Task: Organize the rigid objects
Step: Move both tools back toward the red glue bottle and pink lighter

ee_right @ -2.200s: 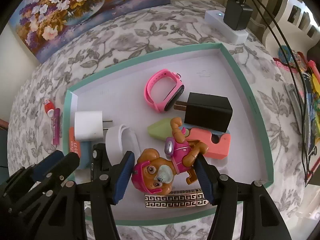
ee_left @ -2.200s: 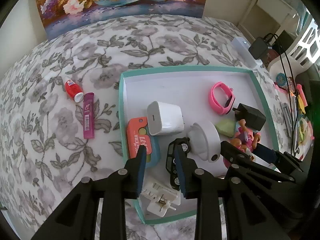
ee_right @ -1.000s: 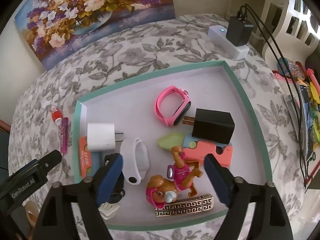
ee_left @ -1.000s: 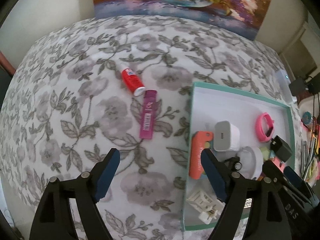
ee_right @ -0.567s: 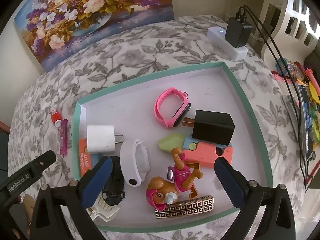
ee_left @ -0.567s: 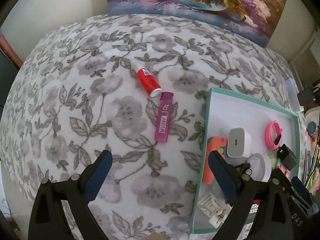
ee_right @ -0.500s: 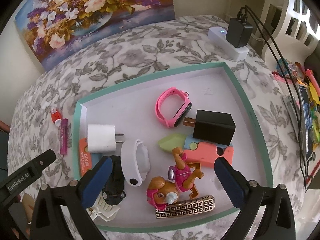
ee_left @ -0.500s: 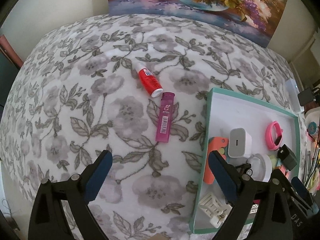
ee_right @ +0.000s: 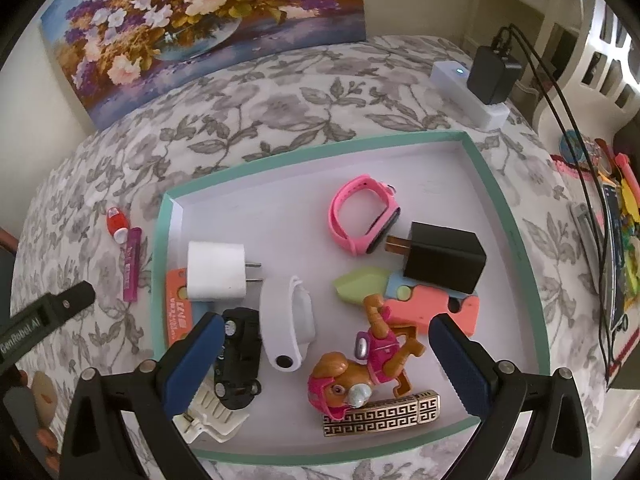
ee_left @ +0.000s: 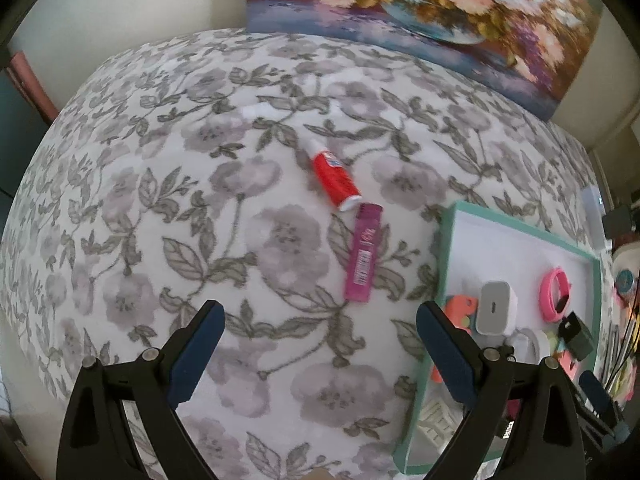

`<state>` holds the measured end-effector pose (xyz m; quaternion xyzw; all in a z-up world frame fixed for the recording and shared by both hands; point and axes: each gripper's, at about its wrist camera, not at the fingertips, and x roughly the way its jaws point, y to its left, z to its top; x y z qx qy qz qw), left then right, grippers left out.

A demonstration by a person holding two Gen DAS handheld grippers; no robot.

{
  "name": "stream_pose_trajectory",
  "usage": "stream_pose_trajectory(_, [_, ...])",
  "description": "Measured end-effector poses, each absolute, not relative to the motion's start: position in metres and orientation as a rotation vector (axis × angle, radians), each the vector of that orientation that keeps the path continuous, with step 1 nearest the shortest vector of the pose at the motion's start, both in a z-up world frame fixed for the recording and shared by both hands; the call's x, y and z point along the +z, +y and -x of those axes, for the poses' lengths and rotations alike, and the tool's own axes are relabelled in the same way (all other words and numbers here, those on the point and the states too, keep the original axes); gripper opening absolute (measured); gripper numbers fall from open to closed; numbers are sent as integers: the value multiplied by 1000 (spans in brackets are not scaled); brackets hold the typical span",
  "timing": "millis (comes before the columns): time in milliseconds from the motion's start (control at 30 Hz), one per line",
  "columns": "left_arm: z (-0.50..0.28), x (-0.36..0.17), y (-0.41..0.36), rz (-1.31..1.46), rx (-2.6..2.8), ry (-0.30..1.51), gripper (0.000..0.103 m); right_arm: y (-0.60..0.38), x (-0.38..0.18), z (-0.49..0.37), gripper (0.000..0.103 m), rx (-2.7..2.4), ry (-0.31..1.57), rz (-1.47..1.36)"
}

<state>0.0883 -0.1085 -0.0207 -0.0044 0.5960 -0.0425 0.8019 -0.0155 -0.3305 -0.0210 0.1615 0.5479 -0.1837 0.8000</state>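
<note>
A teal-rimmed white tray lies on the floral cloth and holds several items: a white charger, a black charger, a pink watch, a dog figure, a black toy car. A red bottle and a magenta tube lie on the cloth left of the tray. My left gripper is open and empty, above the cloth below the tube. My right gripper is open and empty above the tray's near half.
A flower painting leans on the wall at the back. A white power strip with a black adapter lies beyond the tray. Cables and colourful clutter sit at the right table edge.
My left gripper has opened and swung left, off the tray toward the bottle and tube. My right gripper has opened, let go of the dog figure and lifted back.
</note>
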Motion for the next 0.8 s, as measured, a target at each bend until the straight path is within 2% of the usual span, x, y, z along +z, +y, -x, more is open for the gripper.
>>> stream_pose_trajectory(433, [-116, -17, -46, 132, -15, 1241, 97, -291, -1, -17, 103, -281, 1081, -355])
stream_pose_trajectory(800, [-142, -35, -28, 154, -8, 1247, 97, -243, -10, -72, 103, -178, 1114, -312])
